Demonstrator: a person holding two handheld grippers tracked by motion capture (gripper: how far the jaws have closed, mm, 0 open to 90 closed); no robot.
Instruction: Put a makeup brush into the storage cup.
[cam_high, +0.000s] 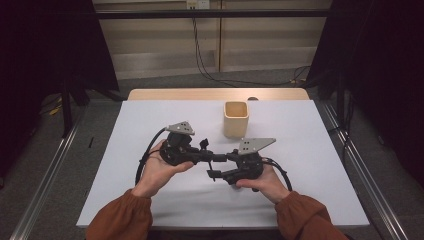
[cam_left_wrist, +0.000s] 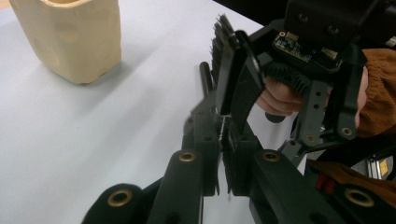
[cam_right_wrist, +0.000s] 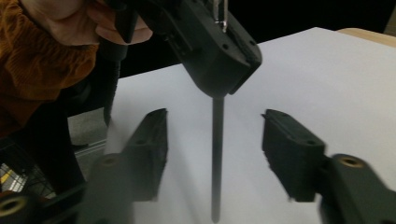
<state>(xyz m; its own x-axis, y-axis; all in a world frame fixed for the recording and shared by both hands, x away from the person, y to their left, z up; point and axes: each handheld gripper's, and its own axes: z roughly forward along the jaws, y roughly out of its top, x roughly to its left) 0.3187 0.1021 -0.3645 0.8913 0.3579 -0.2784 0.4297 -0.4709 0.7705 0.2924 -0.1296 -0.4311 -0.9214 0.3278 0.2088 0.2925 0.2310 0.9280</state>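
Note:
A thin black rod (cam_right_wrist: 216, 158) stands between the jaws of my left gripper (cam_left_wrist: 223, 135), which is shut on it. In the right gripper view the rod hangs down from the left gripper (cam_right_wrist: 219, 86) into the wide gap of my right gripper (cam_right_wrist: 215, 135). The right gripper is open and its pads touch nothing. From above, both grippers meet nose to nose over the table's middle, the left gripper (cam_high: 216, 158) from the left and the right gripper (cam_high: 210, 161) from the right. One ribbed finger (cam_left_wrist: 240, 88) of the right gripper stands close to the rod (cam_left_wrist: 205, 77).
A beige square cup (cam_high: 235, 119) (cam_left_wrist: 70, 37) stands upright behind the grippers, apart from them. The white table (cam_high: 150, 195) has a wooden edge (cam_high: 200, 94) at the back. Metal rails (cam_high: 47, 170) run along both sides on the floor, and cables (cam_high: 210, 72) lie beyond.

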